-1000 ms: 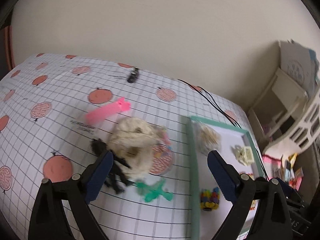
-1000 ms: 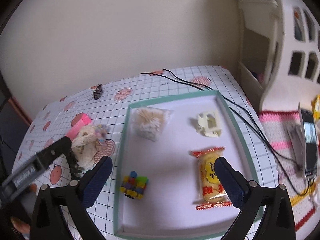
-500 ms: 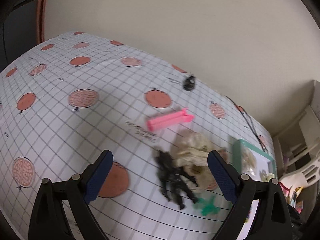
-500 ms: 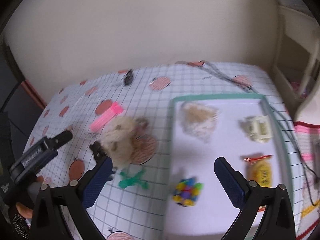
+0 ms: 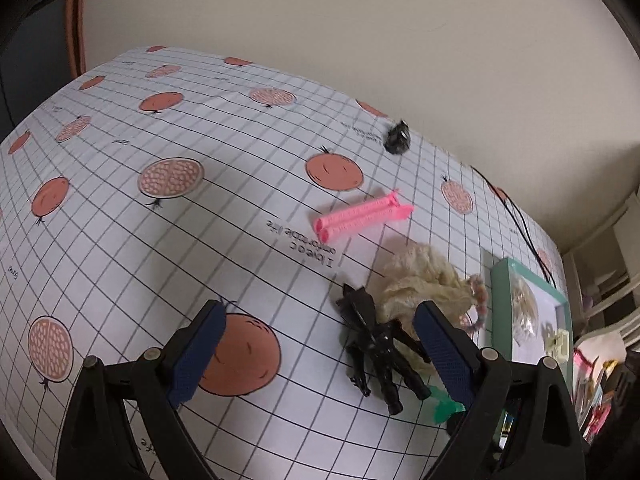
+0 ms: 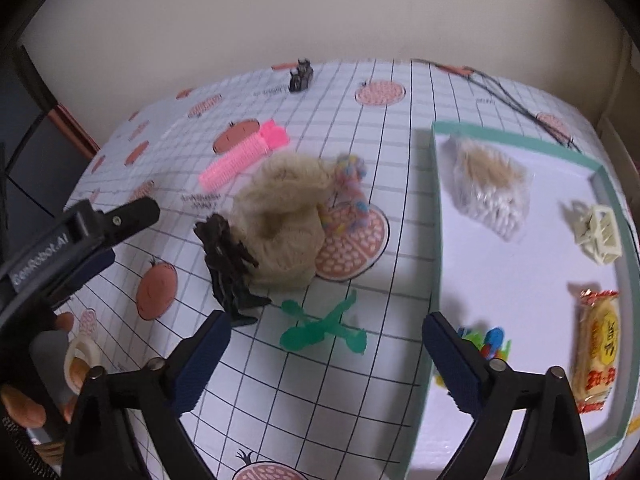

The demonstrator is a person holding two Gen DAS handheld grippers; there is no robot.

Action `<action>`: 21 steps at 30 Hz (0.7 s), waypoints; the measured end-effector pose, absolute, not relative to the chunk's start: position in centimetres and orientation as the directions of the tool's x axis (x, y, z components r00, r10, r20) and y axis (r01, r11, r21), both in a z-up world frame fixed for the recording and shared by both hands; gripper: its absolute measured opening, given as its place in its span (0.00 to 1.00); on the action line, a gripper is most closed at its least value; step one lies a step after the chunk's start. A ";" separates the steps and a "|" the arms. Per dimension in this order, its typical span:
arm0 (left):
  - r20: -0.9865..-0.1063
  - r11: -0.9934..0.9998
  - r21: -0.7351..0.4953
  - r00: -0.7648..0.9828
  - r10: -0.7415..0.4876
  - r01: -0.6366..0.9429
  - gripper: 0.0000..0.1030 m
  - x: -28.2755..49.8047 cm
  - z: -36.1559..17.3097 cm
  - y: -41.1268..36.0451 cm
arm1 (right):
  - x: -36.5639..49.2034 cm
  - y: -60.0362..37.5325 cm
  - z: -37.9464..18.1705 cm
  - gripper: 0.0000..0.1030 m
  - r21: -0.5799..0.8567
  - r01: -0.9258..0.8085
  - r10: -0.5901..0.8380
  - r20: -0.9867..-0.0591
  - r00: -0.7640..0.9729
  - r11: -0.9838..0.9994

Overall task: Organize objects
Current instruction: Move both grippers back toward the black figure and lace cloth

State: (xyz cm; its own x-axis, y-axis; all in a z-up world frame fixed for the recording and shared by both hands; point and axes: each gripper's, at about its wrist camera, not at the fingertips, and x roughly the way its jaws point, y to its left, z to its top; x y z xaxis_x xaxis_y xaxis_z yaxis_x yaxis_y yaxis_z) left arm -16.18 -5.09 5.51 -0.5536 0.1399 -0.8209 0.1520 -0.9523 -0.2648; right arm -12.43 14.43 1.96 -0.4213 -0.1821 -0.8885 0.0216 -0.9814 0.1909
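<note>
Both grippers hang over the table with jaws spread wide and holding nothing: the left gripper [image 5: 318, 350] above the cloth [image 5: 160, 240], the right gripper [image 6: 326, 354] nearer the tray [image 6: 436, 216]. A beige pouch [image 6: 282, 220] lies mid-table, with a black toy [image 6: 228, 264] touching it at 8 o'clock, a green toy [image 6: 320, 326] at 6 and a pink clip [image 6: 240, 158] at 11. The tray at 3 o'clock holds a swab bag [image 6: 490, 188], a snack [image 6: 596, 348] and a cream clip [image 6: 596, 234].

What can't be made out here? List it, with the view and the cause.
- Colourful bead toy in the tray: right wrist view, half hidden behind the right tool finger; shape unclear.
- Green plastic figure: left wrist view, mostly covered by the left tool finger.
- Black toy: right wrist view, motion blur hides its form.
- Small dark object near the wall: both views, too small to identify.
</note>
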 end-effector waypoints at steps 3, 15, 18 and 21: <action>-0.823 -0.952 -0.279 -0.543 0.167 0.130 0.93 -16.2 5.3 -4.4 | -12.5 14.0 1.4 0.91 0.184 0.025 -0.178 -0.897 -0.404 -0.983; -0.853 -0.961 -0.270 -0.480 0.206 0.068 0.93 -16.7 3.5 -1.8 | -12.8 13.1 -0.3 0.83 0.127 0.023 -0.127 -0.925 -0.358 -0.992; -0.859 -0.962 -0.265 -0.469 0.208 0.060 0.93 -16.8 3.1 -1.3 | -12.8 13.1 -0.6 0.81 0.119 0.021 -0.119 -0.929 -0.349 -0.993; -0.864 -0.964 -0.262 -0.459 0.209 0.054 0.93 -16.8 2.8 -0.9 | -12.8 13.0 -0.8 0.80 0.110 0.025 -0.112 -0.932 -0.344 -0.994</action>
State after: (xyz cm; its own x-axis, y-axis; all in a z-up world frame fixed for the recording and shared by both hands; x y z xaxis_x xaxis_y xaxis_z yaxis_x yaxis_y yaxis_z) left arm -16.79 -0.92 2.79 -0.4586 0.2091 -0.8637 0.0536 -0.9636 -0.2618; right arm -12.80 12.99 -0.78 -0.3443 -0.1116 -0.9322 0.0247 -0.9936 0.1098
